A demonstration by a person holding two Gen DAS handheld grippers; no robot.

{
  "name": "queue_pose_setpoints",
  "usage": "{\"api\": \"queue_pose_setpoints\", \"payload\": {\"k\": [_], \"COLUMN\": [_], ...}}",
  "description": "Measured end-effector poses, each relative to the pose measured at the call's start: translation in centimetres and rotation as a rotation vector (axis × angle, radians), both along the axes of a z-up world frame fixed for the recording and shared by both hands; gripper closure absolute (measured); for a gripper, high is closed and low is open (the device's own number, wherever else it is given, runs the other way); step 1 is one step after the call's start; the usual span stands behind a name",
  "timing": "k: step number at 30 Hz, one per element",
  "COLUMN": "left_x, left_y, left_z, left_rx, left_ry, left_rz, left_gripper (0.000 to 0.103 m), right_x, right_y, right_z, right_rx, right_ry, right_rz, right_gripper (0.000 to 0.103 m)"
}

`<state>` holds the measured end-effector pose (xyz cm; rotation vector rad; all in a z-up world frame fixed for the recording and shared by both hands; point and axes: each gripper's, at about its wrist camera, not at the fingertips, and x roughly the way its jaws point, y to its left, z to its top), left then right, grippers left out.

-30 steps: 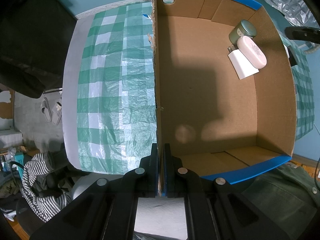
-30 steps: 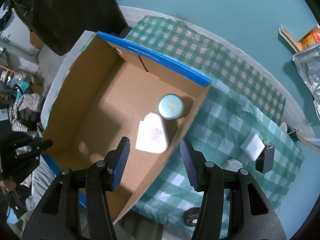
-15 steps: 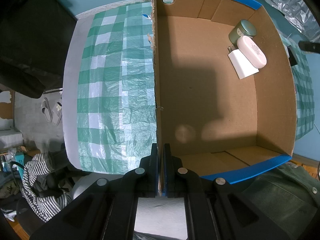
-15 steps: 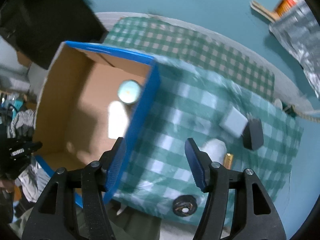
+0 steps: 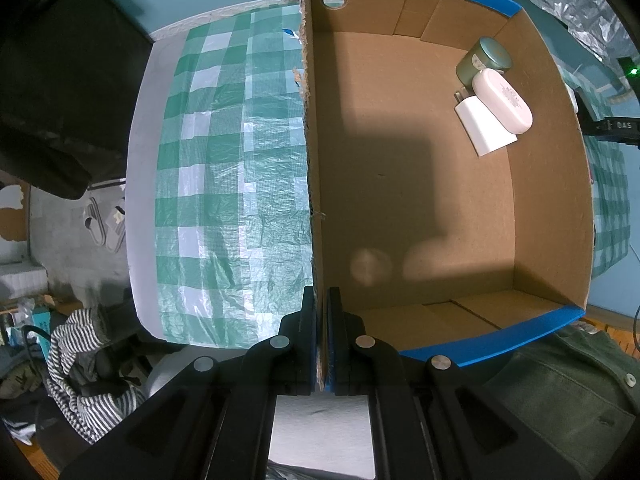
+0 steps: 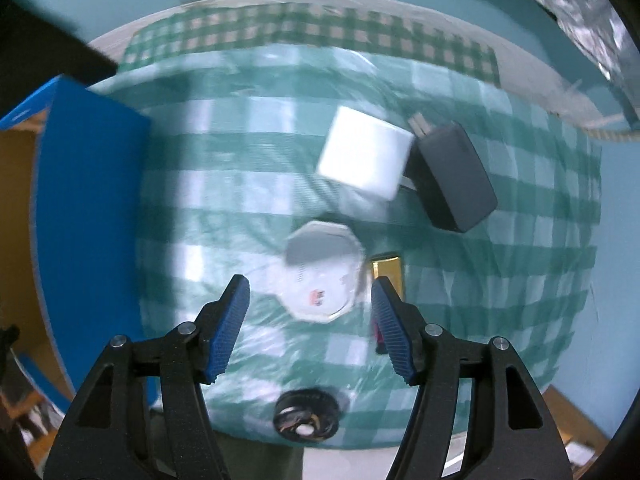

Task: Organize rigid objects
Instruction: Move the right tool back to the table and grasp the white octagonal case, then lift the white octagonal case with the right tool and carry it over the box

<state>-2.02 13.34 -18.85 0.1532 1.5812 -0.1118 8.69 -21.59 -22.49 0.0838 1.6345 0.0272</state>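
Observation:
My left gripper [image 5: 321, 304] is shut on the near end of the cardboard box's left wall [image 5: 314, 168]. Inside the box, at the far right corner, lie a green round tin [image 5: 484, 60], a pinkish-white case [image 5: 502, 100] and a white block [image 5: 482, 126]. My right gripper [image 6: 310, 298] is open and empty above the checked cloth, over a white octagonal jar [image 6: 322, 272]. Beyond it lie a white cube adapter [image 6: 364, 158] and a black charger [image 6: 454, 176]. A small gold item [image 6: 386, 270] lies right of the jar.
The box's blue outer wall [image 6: 86, 208] stands left of the right gripper. A black round object [image 6: 306, 418] sits at the table's near edge. The green checked cloth [image 5: 232, 184] covers the table left of the box. Silver foil [image 5: 572, 12] lies at the far right.
My right gripper has swung right, out from over the box, and now hangs above the loose items on the cloth. The left gripper and box have not moved.

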Motion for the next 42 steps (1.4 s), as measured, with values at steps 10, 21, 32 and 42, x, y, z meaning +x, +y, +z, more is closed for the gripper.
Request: {"api": "queue_pose_setpoints", "payload": {"k": [10,21,32,42], "left_x": [-0.1,-0.2,-0.3,-0.2], "left_y": [0.0,0.1,0.1,0.2], "left_z": [0.1,0.1,-0.1,-0.2], "left_rx": [0.004,-0.003,-0.006,-0.005], "left_ry": [0.001,0.006,0.011,0.014], "left_rz": [-0.005,0.002,0.005,0.007], "left_gripper": [0.099,0.099,0.099,0.099], "right_x": [0.6,0.8,0.4,-0.1], "right_y": [-0.4,1.3,2.4,3.4], "right_z": [-2.9,-3.4,-4.2,-4.2], "right_rx": [0.022,-0.013,0.014,-0.024], "right_ry": [0.014,0.015,0.039,0.024], "right_rz": [-0.043,0.006,0.030,0.055], "right_gripper": [0.039,0.043,0.047,0.050]}}
